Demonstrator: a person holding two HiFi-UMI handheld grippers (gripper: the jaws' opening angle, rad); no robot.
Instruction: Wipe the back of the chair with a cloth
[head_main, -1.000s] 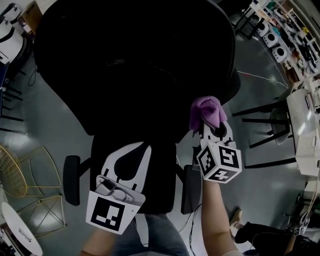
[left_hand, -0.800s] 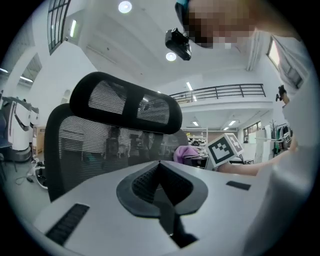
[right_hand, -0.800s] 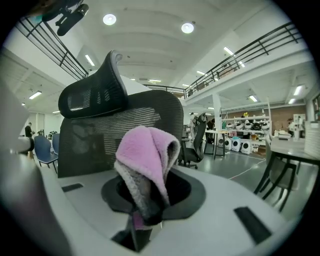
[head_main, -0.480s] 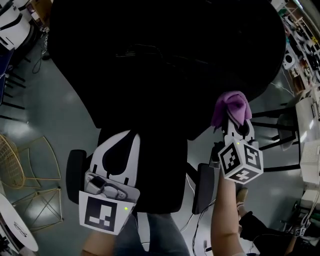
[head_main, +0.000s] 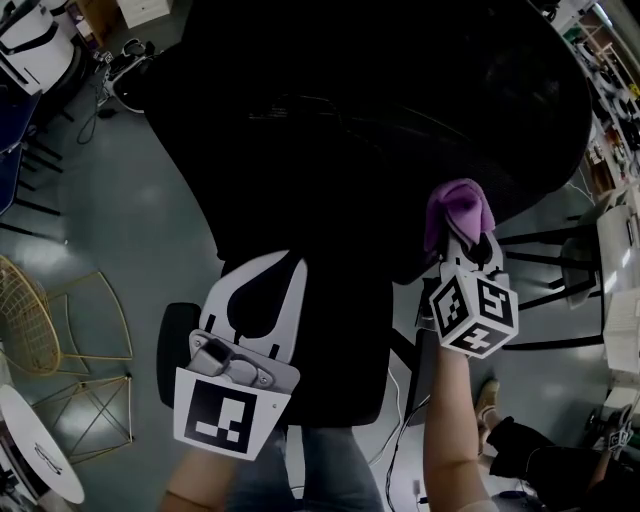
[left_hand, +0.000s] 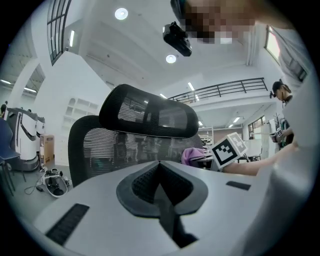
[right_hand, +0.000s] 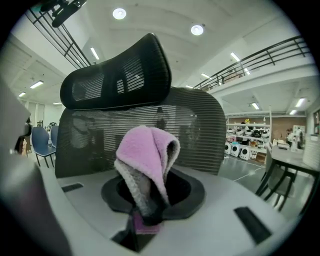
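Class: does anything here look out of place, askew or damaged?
Nothing stands out. The purple cloth is bunched in the shut right gripper, close to the chair back, whose mesh looks intact. The left gripper is shut and empty.

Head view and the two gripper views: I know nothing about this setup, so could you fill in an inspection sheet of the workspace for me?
Surface: grey glossy floor; no table in use.
Job's things: black mesh chair; pink cloth raised before its back, contact cannot be told.
Clutter: small tangled item on the floor, too small to identify.
Grippers: left gripper shut, holding nothing; right gripper shut on the cloth.
Cables: thin cable on the floor by the chair base.
Surroundings: gold wire chair, white round table, stocked shelves.
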